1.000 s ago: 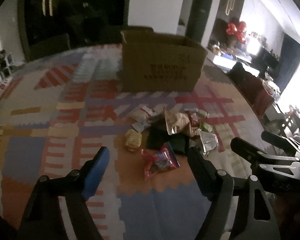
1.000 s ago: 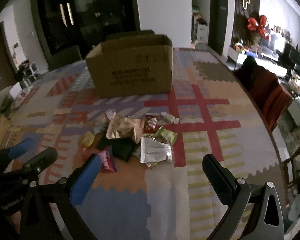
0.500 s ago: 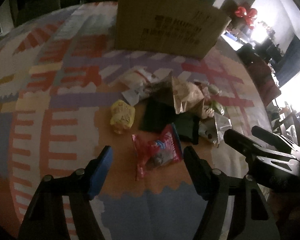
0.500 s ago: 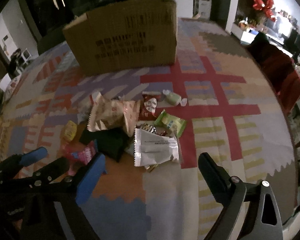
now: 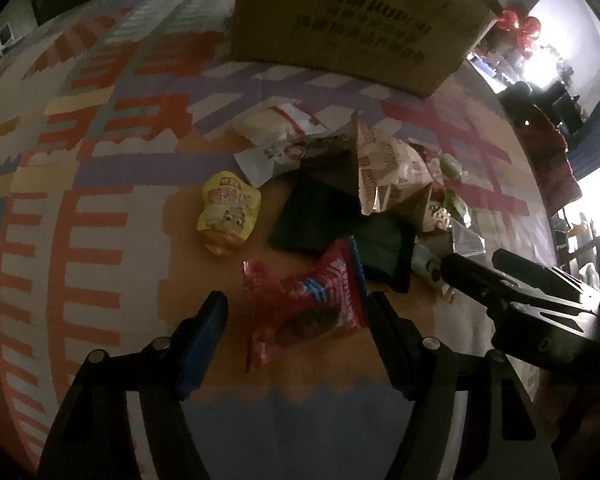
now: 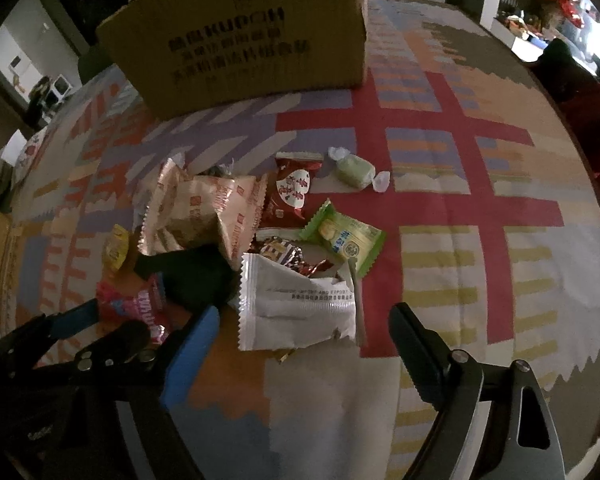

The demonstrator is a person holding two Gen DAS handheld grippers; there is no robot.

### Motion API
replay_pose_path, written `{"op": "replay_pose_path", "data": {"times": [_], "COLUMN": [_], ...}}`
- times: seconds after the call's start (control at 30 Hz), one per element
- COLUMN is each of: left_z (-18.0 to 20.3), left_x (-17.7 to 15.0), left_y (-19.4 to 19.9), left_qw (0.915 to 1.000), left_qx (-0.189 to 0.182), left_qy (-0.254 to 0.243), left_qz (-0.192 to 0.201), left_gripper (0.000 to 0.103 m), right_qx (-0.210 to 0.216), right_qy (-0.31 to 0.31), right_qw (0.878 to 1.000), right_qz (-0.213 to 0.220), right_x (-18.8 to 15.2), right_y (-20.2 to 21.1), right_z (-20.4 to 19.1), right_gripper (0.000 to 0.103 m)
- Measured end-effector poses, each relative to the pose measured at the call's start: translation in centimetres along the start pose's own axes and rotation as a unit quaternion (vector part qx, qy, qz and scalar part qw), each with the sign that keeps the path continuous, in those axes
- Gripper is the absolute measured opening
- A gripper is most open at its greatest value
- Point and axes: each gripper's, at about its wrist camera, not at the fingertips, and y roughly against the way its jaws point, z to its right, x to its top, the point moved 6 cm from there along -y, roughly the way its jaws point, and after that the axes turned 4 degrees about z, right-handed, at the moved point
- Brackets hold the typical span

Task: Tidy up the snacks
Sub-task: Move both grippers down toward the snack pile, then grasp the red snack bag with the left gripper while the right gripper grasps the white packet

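Patterned mat (image 5: 100, 208), red snack pkt (image 5: 304, 312) btwn closing left hand-held gripper (image 5: 296, 320) jaws

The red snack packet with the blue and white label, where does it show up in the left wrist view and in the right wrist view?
Left wrist view: the red snack packet lies low and centre, between the left claw's closing jaws, not yet pinched.
Right wrist view: the same packet sits at lower left, partly behind the left claw.
Shared landmark: the cardboard box at the top of both.
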Motion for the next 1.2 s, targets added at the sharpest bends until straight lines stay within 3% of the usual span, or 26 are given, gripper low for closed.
{"op": "replay_pose_path", "data": {"times": [0.37,0.47,0.63,0.87,1.2], "left_z": [-0.1,-0.1,0.4,1.1,2.9], "left_x": [0.3,0.2,0.0,0.1,1.9], "left_y": [-0.8,-0.7,-0.5,0.7,3.9], "left_qw": [0.9998,0.9998,0.9999,0.9998,0.9966], "left_qx": [0.018,0.02,0.01,0.008,0.004], "left_qy": [0.006,0.003,-0.002,-0.011,-0.047], "left_qz": [-0.001,0.0,0.0,0.015,0.068], "left_gripper": [0.057,0.048,0.043,0.041,0.041], "right_qx": [0.014,0.013,0.02,0.029,0.023], "right_qy": [0.01,0.018,0.017,0.016,0.025], "right_qw": [1.0,0.999,0.999,0.999,0.999], "right_qz": [-0.024,-0.023,-0.02,-0.012,0.039], "right_x": [0.4,0.5,0.4,-0.2,0.5], "right_y": [-1.8,-1.7,-1.4,-0.1,3.5], "right_z": [0.2,0.3,0.5,0.6,-0.2], "right_gripper": [0.076,0.066,0.055,0.053,0.053]}}
